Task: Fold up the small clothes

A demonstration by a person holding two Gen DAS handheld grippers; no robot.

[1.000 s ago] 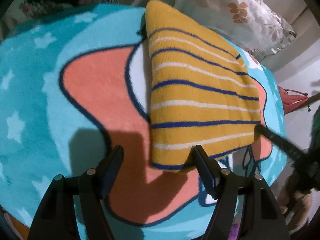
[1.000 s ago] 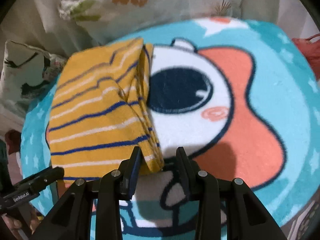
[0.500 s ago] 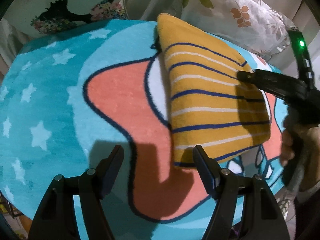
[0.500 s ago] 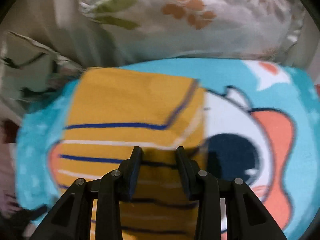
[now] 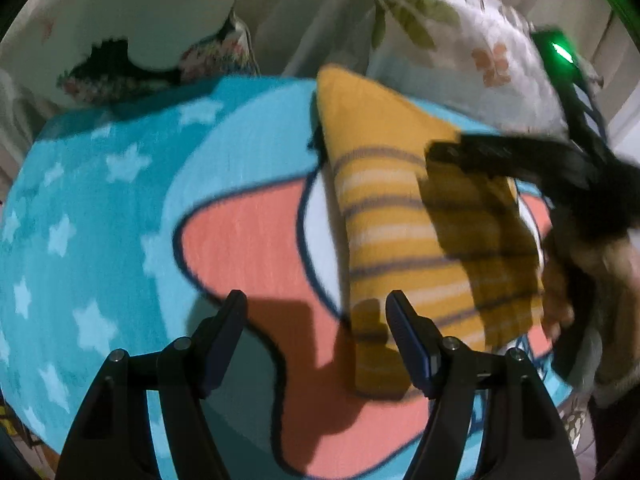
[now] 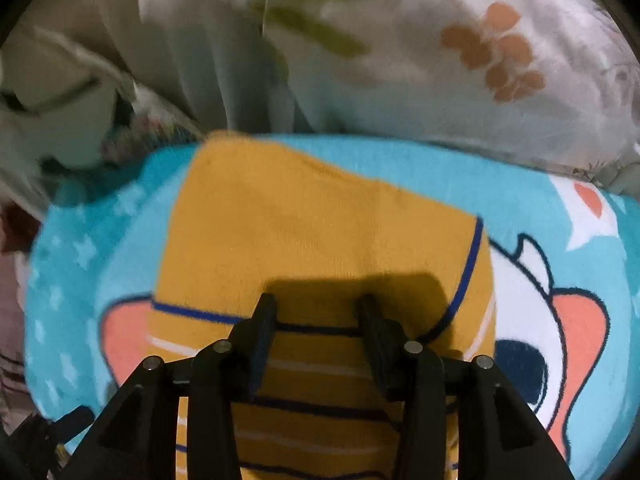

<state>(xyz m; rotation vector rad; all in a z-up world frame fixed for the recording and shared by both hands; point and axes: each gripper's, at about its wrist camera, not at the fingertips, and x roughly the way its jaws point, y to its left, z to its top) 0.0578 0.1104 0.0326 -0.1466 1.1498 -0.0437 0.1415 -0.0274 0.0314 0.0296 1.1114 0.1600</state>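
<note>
A folded mustard-yellow garment with blue and white stripes (image 5: pixel 404 216) lies on a round teal cartoon rug (image 5: pixel 100 216). My left gripper (image 5: pixel 316 312) is open and empty, hovering over the rug by the garment's near left corner. My right gripper (image 6: pixel 316 312) hovers over the middle of the garment (image 6: pixel 304 232) with its jaws partly apart and nothing between them. It also shows in the left wrist view (image 5: pixel 520 156), held by a hand above the garment's right side.
Floral pillows (image 6: pixel 460 60) and pale bedding (image 5: pixel 160 12) lie behind the rug's far edge. The rug's left half, teal with white stars, carries nothing. The left wrist view is motion-blurred.
My right gripper let go of the garment's edge, rose and moved over the folded garment. My left gripper drew back and to the left, staying open.
</note>
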